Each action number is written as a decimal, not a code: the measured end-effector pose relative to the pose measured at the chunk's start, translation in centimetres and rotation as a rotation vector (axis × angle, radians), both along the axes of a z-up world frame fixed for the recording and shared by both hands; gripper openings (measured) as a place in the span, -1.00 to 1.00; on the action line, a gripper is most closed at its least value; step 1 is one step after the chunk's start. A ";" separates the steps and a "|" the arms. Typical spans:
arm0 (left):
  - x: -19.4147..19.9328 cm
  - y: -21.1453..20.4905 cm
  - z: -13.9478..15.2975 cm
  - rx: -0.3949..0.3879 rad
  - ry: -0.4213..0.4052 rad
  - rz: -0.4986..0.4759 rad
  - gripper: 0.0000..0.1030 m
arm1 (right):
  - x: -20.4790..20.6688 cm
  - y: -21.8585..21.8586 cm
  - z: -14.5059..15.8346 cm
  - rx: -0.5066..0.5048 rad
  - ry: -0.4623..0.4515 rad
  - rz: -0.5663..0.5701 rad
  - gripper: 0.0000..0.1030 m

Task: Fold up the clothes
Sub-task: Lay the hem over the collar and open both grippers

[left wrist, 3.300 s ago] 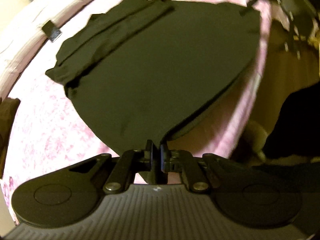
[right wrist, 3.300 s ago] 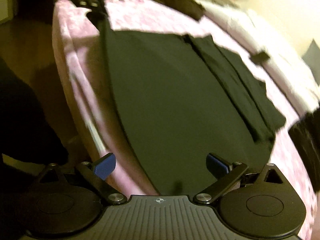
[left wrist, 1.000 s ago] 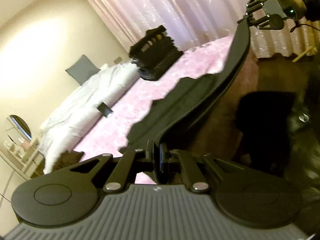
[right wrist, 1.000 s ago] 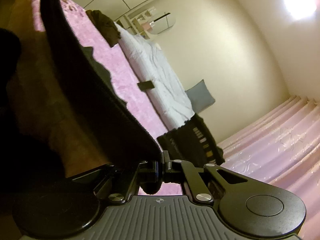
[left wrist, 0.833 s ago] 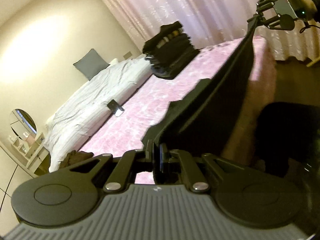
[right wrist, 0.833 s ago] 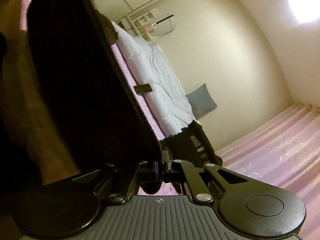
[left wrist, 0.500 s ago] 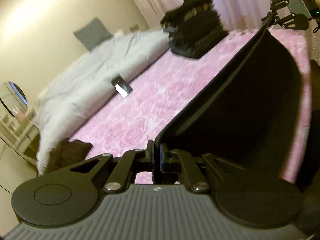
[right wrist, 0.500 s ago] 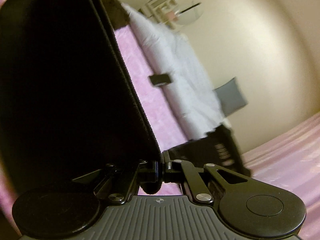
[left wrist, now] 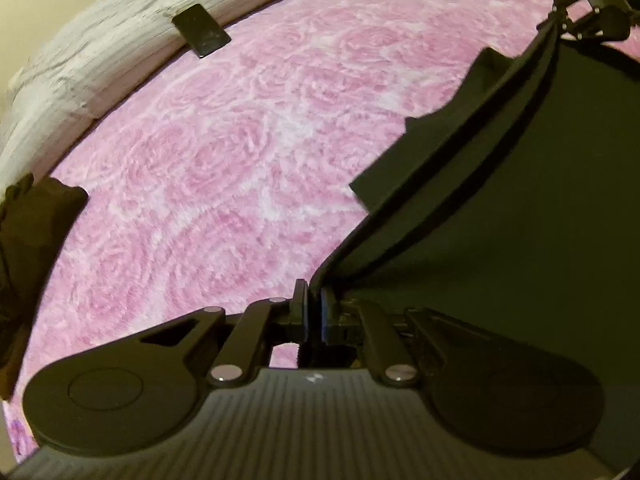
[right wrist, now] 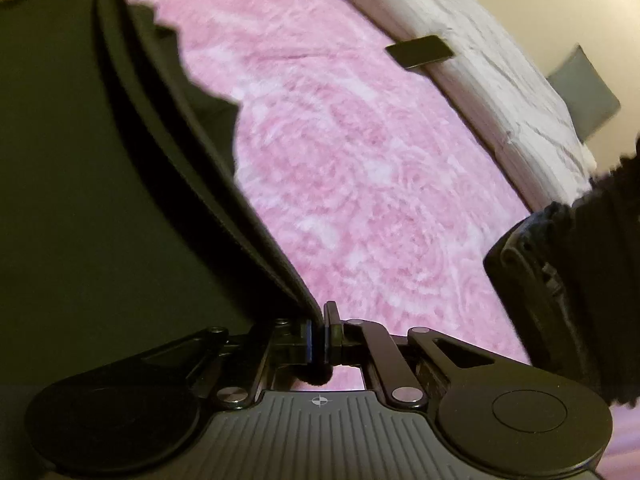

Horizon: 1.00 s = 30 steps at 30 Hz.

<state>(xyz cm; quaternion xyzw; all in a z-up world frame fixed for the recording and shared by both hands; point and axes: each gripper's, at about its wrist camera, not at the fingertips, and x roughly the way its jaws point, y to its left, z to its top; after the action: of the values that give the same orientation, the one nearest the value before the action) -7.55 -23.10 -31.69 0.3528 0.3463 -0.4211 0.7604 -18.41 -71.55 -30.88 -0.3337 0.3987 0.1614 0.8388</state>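
Observation:
A black garment hangs stretched between my two grippers over the pink rose-patterned bed cover. My left gripper is shut on one corner of its edge. My right gripper is shut on the other corner, and it also shows in the left wrist view at the top right. The garment fills the left of the right wrist view. Its folded part droops toward the bed cover.
A white duvet lies along the far side with a small dark flat object at its edge. A stack of dark folded clothes sits at the right. A dark brown garment lies at the left. A grey pillow is behind.
Both grippers have tilted down and moved forward over the bed with the garment held between them. The view has swung from the walls and curtain to the bed cover.

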 end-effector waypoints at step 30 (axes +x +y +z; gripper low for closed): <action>-7.1 4.9 1.7 -0.194 0.089 0.189 -0.43 | -9.8 -2.5 3.8 0.614 0.013 -0.380 0.19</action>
<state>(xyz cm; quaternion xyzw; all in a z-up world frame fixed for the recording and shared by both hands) -14.62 -18.24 -29.97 0.2246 0.3689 -0.3943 0.8112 -28.26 -74.04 -27.10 0.0151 0.3920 0.1169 0.9124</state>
